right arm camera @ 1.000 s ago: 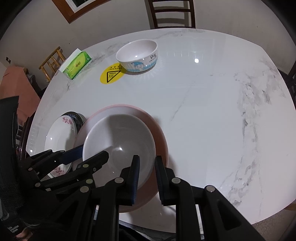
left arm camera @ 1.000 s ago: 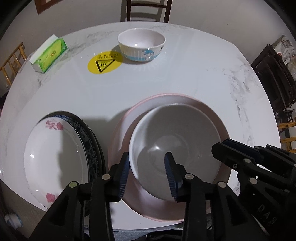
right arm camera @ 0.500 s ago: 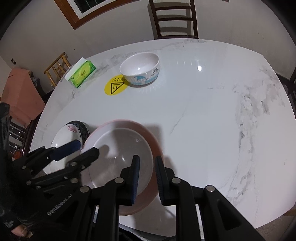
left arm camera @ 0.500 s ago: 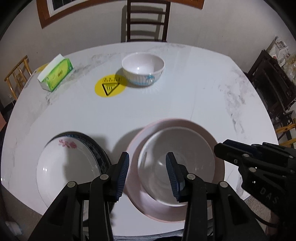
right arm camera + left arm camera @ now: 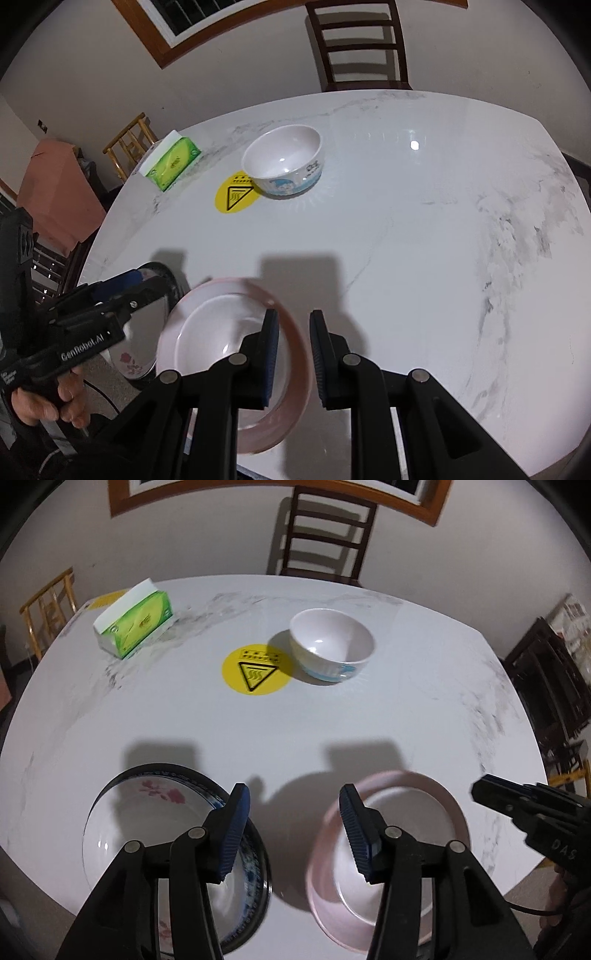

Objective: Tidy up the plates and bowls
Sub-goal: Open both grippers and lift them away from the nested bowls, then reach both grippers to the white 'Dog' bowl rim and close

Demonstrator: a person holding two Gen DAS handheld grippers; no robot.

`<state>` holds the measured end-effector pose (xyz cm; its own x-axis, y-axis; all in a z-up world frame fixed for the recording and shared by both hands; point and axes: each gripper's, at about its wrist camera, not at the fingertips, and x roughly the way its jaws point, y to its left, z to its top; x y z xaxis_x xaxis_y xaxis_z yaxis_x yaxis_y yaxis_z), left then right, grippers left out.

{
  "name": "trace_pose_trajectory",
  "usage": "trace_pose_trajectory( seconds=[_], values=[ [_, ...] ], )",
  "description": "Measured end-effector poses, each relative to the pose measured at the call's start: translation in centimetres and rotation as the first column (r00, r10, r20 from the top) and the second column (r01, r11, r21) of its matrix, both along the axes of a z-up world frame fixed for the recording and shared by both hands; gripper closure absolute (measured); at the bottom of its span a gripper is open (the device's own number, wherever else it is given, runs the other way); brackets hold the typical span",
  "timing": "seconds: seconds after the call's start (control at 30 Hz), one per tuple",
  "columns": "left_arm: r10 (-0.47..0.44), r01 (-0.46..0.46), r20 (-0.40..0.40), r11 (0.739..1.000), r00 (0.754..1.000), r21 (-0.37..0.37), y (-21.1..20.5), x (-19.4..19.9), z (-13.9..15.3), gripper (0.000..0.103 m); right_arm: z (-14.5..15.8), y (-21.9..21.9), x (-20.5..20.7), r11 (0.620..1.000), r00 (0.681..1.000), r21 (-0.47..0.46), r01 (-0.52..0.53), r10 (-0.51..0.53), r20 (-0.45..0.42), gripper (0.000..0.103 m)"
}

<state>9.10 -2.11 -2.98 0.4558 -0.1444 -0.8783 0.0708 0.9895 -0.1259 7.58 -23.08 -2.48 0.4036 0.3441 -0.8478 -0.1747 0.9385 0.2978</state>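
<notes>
A pink plate (image 5: 456,805) with a white bowl (image 5: 413,823) nested in it is lifted and tilted near the table's front edge; it also shows in the right wrist view (image 5: 291,321). My right gripper (image 5: 293,350) is shut on the pink plate's rim. My left gripper (image 5: 293,827) is open and empty, raised between the pink plate and a flowered white plate (image 5: 147,819) stacked on a dark blue-patterned plate (image 5: 255,871). A white bowl with blue print (image 5: 332,650) (image 5: 284,164) stands at the far middle.
A green tissue box (image 5: 135,622) (image 5: 171,164) lies at the far left. A yellow warning sticker (image 5: 256,674) (image 5: 234,195) is beside the far bowl. Wooden chairs (image 5: 325,535) stand behind the white marble table (image 5: 424,709).
Both grippers rose and pulled back. The left gripper let go of the white bowl's rim and opened wide. The right gripper lifted and tilted the pink plate with its bowl.
</notes>
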Motion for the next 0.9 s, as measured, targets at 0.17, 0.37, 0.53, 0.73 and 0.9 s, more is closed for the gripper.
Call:
trace_pose_trajectory(
  seconds=[0.17,0.37,0.53,0.73,0.9],
  values=[
    [0.033,-0.034,-0.035,0.999,0.999,-0.010,1.1,2.4,-1.1,0.056,-0.5,-0.4,2.6,1.000,1.000,0.007,0.009,-0.009,-0.023,0.084],
    [0.051,-0.052,-0.025,0.998,0.998,-0.040,1.4,5.2,-1.7,0.056,-0.6,-0.9,6.0,0.997,1.000,0.073,0.019,-0.019,-0.003,0.084],
    [0.071,-0.071,-0.005,0.992,0.997,-0.105,1.7,7.8,-1.7,0.055,-0.9,-0.6,9.3,0.997,1.000,0.078,0.024,-0.025,0.013,0.082],
    [0.095,-0.100,-0.041,0.984,0.995,-0.146,1.5,11.7,-2.3,0.054,-1.7,0.4,13.4,0.998,1.000,0.060,0.021,-0.021,-0.011,0.082],
    [0.089,-0.097,-0.059,0.982,0.994,-0.159,0.6,14.6,-2.7,0.054,-2.3,1.1,16.3,0.998,0.999,0.055,0.026,-0.024,-0.028,0.082]
  ],
)
